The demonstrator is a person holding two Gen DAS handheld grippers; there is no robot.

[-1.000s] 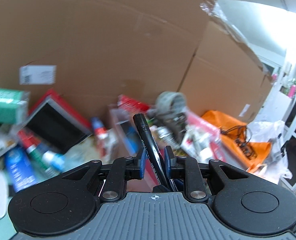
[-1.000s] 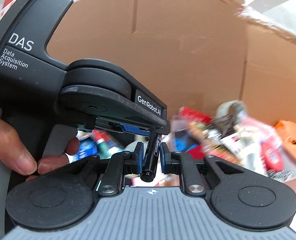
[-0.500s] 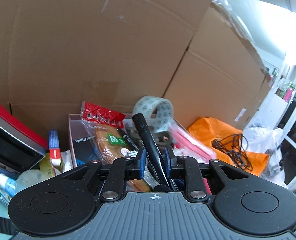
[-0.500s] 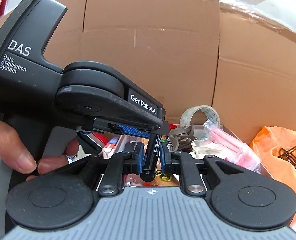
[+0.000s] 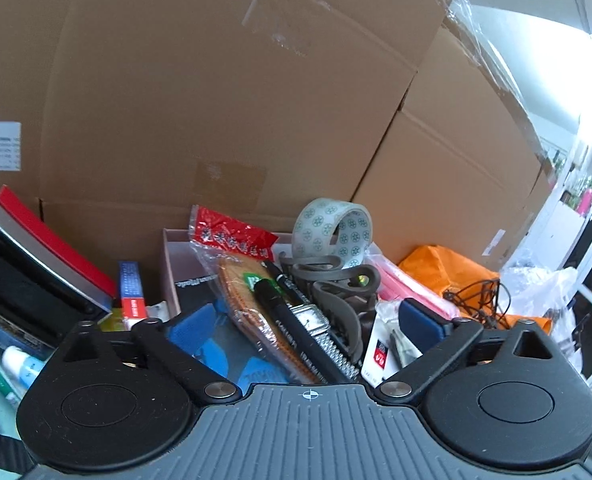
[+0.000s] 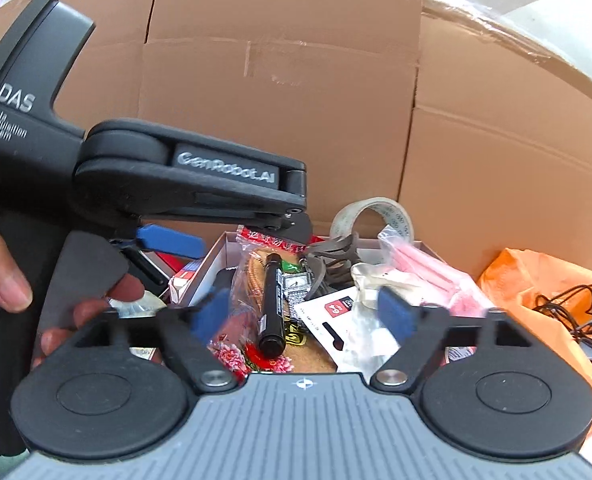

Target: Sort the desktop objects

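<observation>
A black marker (image 5: 296,332) lies loose on the heap in a pinkish open box (image 5: 168,268), over a snack bag (image 5: 236,276) and beside a silver watch (image 5: 316,324). It also shows in the right wrist view (image 6: 273,304). My left gripper (image 5: 308,324) is open, with its blue pads wide on either side of the marker. My right gripper (image 6: 302,314) is open too, just above the marker. The left gripper body (image 6: 144,168) shows at the left of the right wrist view, held by a hand.
The box also holds a tape roll (image 5: 332,232), grey hair claws (image 5: 328,284), pink packets (image 6: 428,276) and a white card (image 6: 336,316). Large cardboard boxes (image 5: 256,100) stand behind. A red-and-black case (image 5: 32,276) lies to the left, an orange bag with cables (image 5: 456,280) to the right.
Both grippers were shut on the black marker; both have opened, and the marker now lies on the items in the box.
</observation>
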